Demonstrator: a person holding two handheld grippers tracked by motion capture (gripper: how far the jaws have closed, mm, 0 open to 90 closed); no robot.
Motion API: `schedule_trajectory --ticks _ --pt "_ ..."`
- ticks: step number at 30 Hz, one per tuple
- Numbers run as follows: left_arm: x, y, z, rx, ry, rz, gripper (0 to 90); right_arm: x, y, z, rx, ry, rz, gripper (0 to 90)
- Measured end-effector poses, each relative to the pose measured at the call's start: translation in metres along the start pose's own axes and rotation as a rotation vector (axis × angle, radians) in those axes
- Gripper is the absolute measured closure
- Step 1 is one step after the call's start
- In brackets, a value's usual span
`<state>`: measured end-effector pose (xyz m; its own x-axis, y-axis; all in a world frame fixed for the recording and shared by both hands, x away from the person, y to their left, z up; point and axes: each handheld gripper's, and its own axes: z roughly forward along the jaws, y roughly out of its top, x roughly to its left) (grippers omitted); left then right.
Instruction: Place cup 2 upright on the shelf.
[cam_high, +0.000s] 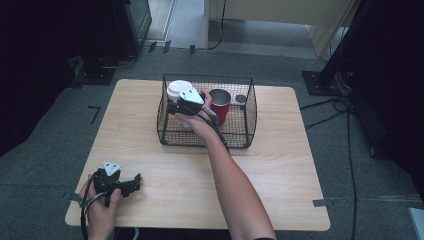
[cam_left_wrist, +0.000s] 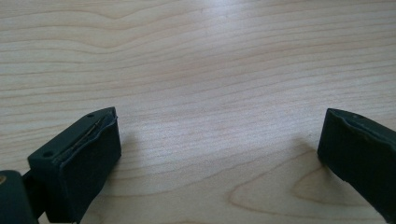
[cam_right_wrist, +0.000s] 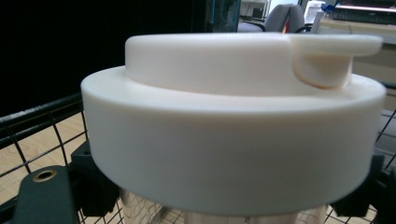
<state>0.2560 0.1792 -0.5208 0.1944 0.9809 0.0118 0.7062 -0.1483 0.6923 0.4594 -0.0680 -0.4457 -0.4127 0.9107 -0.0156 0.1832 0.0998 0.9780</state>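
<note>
The right gripper (cam_high: 176, 106) is inside the wire basket (cam_high: 248, 112), its jaws closed on a clear cup with a white lid (cam_high: 178, 90); in the right gripper view the jaws sit on either side of the cup (cam_right_wrist: 201, 215) just under the lid (cam_right_wrist: 233, 121), pressed against its body, and the lid's raised spout tab points toward the upper right of that view. The cup stands in the left rear part of the basket, upright as far as the pictures tell. The right hand (cam_high: 196, 122) reaches over the basket's front wall, with the forearm stretching back toward the near edge of the table (cam_high: 280, 190). Just to the right of the held cup, still inside the basket, stands a red cup (cam_high: 220, 106) with an open mouth, close to the hand but whether it touches cannot be told. Farther right, near the basket's right rear corner, lies a small round grey thing (cam_high: 241, 99), too small to identify. The basket itself rests on the far middle of the wooden table. Well apart from the basket, at the table's near left corner, the left gripper (cam_high: 131, 184) is held by the left hand (cam_high: 100, 210) just above the wood; in the left gripper view its jaws stand wide apart with nothing but bare table (cam_left_wrist: 210, 70) between them.
</note>
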Motion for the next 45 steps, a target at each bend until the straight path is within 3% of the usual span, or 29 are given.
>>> schedule_trajectory --ticks 9,23,35,45 --pt "0.000 0.000 0.000 0.002 0.000 0.000 0.0 -0.001 0.001 0.002 0.016 0.019 0.020 15.8" --pt "0.000 0.000 0.000 -0.001 0.001 0.001 0.0 -0.004 0.003 -0.002 0.042 0.064 -0.011 15.5" --pt "0.000 0.000 0.000 0.000 -0.002 0.002 0.0 -0.009 0.000 -0.005 0.077 0.073 0.014 13.7" --pt "0.000 0.000 0.000 -0.001 -0.004 0.003 0.0 -0.009 0.000 -0.010 0.065 0.085 0.026 13.5"
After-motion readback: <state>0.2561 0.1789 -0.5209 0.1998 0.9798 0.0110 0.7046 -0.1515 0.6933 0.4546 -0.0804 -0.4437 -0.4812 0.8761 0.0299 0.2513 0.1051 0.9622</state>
